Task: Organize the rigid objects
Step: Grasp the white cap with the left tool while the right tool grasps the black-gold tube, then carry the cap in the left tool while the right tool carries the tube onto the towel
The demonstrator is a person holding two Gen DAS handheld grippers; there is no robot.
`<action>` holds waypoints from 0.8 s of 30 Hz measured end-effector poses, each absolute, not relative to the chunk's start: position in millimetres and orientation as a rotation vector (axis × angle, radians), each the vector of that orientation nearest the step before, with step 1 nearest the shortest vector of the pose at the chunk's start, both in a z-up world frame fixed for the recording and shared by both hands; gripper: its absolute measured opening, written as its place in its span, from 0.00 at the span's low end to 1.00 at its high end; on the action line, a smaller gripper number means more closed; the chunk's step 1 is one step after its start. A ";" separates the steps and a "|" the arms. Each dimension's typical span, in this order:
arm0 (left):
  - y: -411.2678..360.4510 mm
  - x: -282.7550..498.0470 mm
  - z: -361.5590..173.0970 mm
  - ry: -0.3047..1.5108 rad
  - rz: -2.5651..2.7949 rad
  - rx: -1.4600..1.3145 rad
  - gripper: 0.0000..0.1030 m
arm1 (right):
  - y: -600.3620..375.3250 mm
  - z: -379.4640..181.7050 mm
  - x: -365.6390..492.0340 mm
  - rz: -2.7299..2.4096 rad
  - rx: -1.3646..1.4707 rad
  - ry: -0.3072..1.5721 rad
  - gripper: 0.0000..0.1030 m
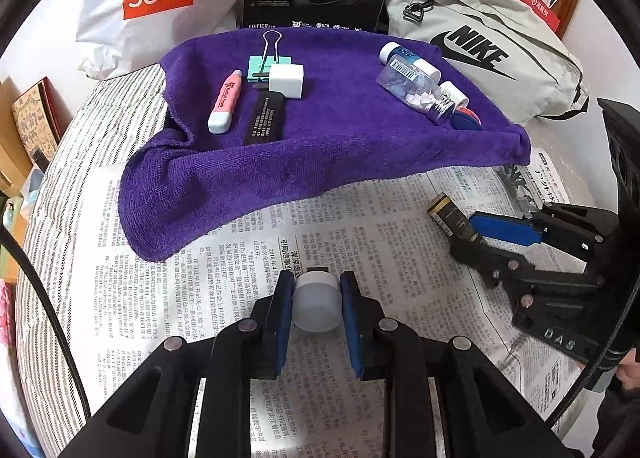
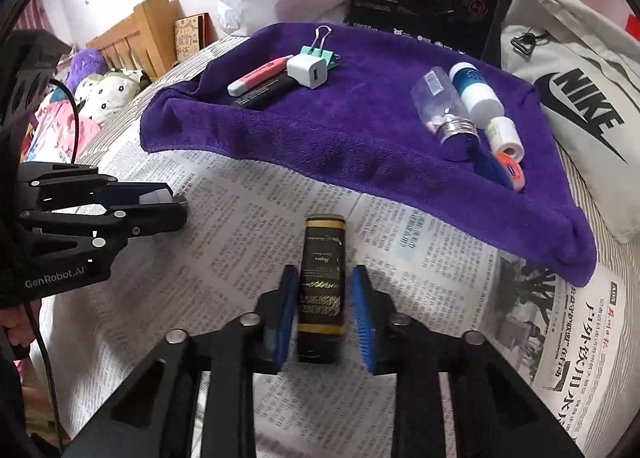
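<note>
While the left gripper (image 1: pixel 316 300) is clamping the white cap (image 1: pixel 317 303), the right gripper (image 2: pixel 325 314), straddling the black box (image 2: pixel 323 290) unclenched, is needing squarer closure.

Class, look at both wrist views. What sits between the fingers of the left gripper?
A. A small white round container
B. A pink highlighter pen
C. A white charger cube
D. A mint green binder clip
A: the left gripper has its blue pads against both sides of a small white round container over the newspaper; the other three items lie on the purple towel.
</note>
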State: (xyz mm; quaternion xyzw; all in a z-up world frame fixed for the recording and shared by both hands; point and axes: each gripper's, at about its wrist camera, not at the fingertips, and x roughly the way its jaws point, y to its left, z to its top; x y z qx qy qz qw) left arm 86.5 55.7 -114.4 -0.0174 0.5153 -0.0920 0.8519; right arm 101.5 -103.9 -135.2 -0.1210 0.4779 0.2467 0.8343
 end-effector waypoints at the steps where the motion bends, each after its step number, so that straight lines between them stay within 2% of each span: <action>1: 55.9 86.3 -114.3 1.084 -0.195 -0.037 0.22 | -109.8 -133.9 102.5 0.524 -0.242 1.027 0.23; 9: 56.0 85.2 -114.6 1.078 -0.198 -0.029 0.22 | -149.3 -132.8 95.4 0.447 -0.250 1.055 0.23; 24: 44.2 85.4 -115.2 1.086 -0.163 0.012 0.22 | -151.9 -133.6 90.0 0.440 -0.203 1.023 0.24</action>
